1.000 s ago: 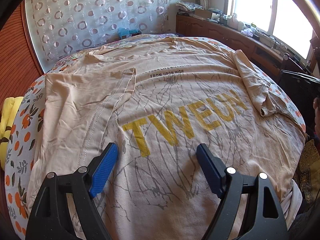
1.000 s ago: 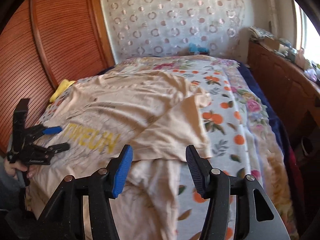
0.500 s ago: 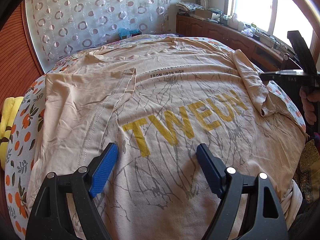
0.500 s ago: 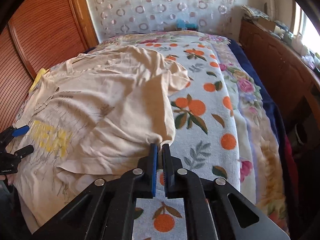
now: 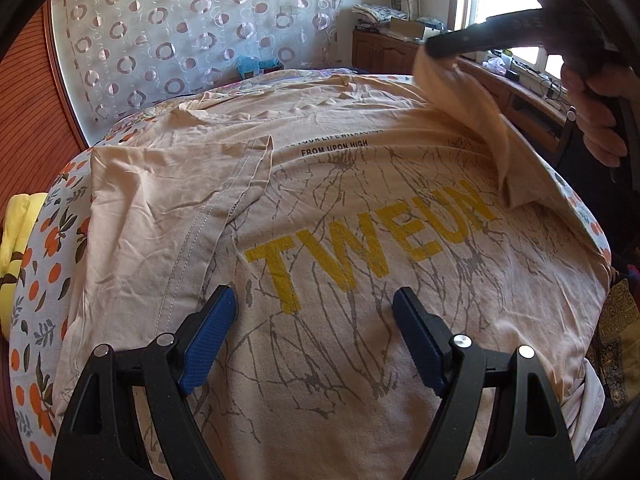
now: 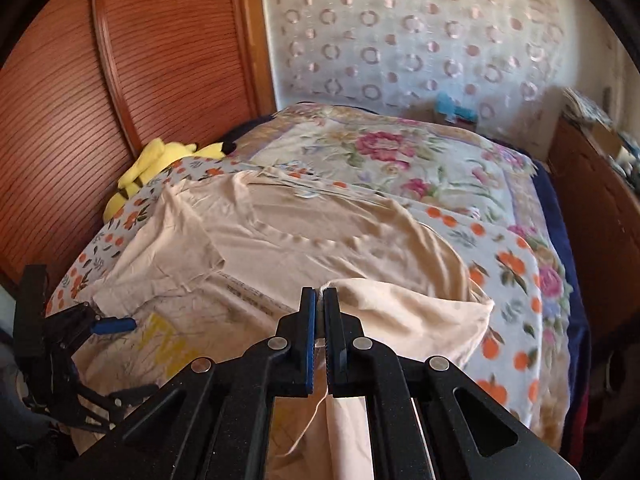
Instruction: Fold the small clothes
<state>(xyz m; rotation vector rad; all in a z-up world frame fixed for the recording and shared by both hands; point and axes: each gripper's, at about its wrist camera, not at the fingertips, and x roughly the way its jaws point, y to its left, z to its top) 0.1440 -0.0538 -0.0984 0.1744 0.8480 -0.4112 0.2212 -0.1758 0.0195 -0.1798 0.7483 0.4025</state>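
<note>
A beige T-shirt point(image 5: 360, 216) with yellow letters lies spread on the bed, its left sleeve folded in over the chest. My left gripper point(image 5: 314, 304) hovers open just above the shirt's lower front, nothing between its blue pads. My right gripper point(image 6: 319, 300) is shut on the shirt's right sleeve point(image 6: 404, 312) and holds it lifted off the bed. In the left wrist view that sleeve point(image 5: 468, 108) hangs from the right gripper point(image 5: 434, 50) at the upper right, over the shirt's shoulder. The left gripper point(image 6: 116, 356) shows at the lower left of the right wrist view.
The bed carries an orange-print blanket point(image 6: 516, 292) and a floral cover point(image 6: 400, 160). A yellow soft toy point(image 6: 156, 164) lies by the wooden wardrobe point(image 6: 80, 100) on the left. A wooden sideboard point(image 5: 520, 96) with clutter runs under the window on the right.
My right gripper shut on the right sleeve at the bed's edge, then lifted it and carried it inward over the shirt. The left gripper stayed still and open.
</note>
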